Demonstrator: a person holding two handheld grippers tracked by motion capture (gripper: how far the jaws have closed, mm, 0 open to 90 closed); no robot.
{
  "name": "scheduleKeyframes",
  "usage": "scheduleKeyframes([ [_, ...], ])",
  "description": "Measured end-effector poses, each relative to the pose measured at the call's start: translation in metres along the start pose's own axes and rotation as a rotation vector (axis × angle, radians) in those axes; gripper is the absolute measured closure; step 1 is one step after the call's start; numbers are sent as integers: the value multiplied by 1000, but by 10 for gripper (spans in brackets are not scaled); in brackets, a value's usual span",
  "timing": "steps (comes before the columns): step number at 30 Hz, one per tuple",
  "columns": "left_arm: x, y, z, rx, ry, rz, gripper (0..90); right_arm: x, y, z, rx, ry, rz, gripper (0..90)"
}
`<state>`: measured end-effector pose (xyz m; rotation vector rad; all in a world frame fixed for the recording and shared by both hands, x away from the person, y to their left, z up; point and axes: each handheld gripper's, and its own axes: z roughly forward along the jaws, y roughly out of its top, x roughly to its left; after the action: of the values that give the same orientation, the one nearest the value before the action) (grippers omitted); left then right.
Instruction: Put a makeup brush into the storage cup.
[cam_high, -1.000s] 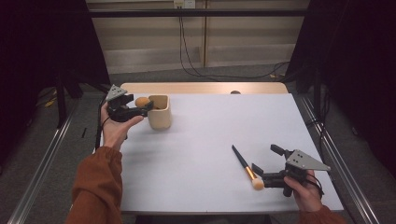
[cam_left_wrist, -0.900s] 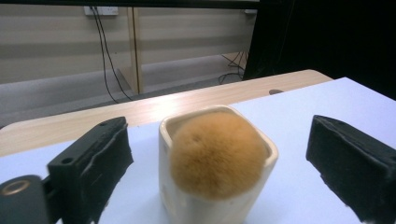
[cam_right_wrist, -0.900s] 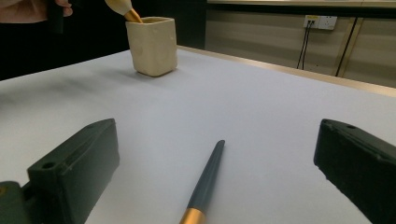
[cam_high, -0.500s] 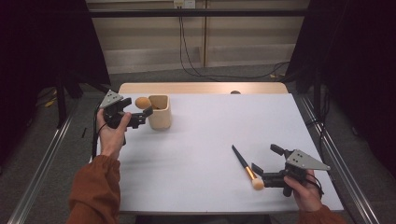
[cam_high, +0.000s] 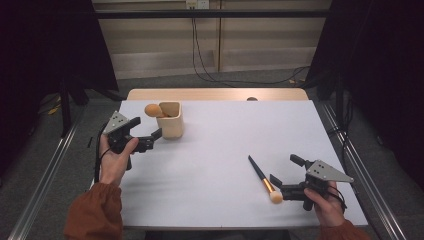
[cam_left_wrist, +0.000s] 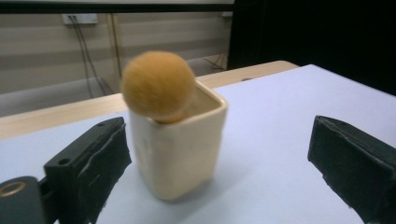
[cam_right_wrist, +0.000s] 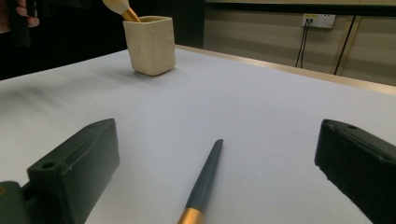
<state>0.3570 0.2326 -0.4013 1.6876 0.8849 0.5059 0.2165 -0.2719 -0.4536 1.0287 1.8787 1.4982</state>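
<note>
Table (cam_high: 220, 145) first: white top, cream cup (cam_high: 170, 120) near my left gripper (cam_high: 150, 141), whose jaws sit wide open, holding nothing. One fluffy brush (cam_high: 153, 110) already stands in that cup, so I'd call it half done. Second brush (cam_high: 263, 179) lies flat between my right gripper's (cam_high: 276, 186) open jaws, not grabbed yet, and needs cupping too.

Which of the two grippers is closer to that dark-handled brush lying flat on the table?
The right gripper. Its open jaws sit on either side of the brush at its bristle end. The left gripper is far across the table, open, beside the cream cup.
</note>
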Motion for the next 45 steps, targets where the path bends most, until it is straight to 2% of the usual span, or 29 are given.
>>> scheduleKeyframes([
  [5, -5, -4, -7, 11, -7, 27, 47, 1, 0, 0, -1, 2, 0, 0],
  [7, -6, -3, -11, 17, 3, 42, 38, 0, 0, 0, 4, 1, -1, 0],
  [10, -9, -5, -17, 2, 0, 34, 38, 1, -1, 0, 3, 4, -4, 0],
  [11, -10, -6, -19, 15, 2, 48, 38, 1, 0, 1, 3, 1, -3, 0],
  [14, -15, -13, -22, 27, -18, 47, 57, 1, 0, 1, 5, -1, -5, 0],
  [16, -17, -17, -25, 29, -13, 61, 59, 2, -1, 1, 5, 1, -7, 0],
  [18, -19, -20, -28, 20, -19, 41, 59, 2, -1, 1, 8, 0, -9, 0],
  [20, -21, -22, -32, 27, -12, 60, 58, 2, -1, 1, 9, 1, -11, 0],
  [22, -22, -24, -35, 16, -12, 50, 58, 2, -1, 2, 10, 2, -10, 0],
  [23, -23, -25, -37, 25, -4, 65, 59, 1, -1, 3, 10, 1, -13, 0],
  [25, -27, -28, -40, 33, 18, 69, 61, 2, 0, 4, 9, 0, -11, 0],
  [28, -34, -34, -46, 37, 9, 60, 62, 3, 0, 6, 15, 3, -11, 0],
  [35, -43, -41, -62, 22, 22, 51, 62, 3, -1, 4, 13, 5, -16, 0],
  [37, -46, -43, -66, 18, 50, 54, 50, 3, 0, 3, 9, 5, -14, 0],
  [43, -52, -49, -76, 13, 50, 40, 50, 3, 0, 3, 10, 4, -13, 0],
  [45, -54, -51, -79, 12, 54, 56, 50, 3, 0, 3, 8, 2, -10, 0],
])
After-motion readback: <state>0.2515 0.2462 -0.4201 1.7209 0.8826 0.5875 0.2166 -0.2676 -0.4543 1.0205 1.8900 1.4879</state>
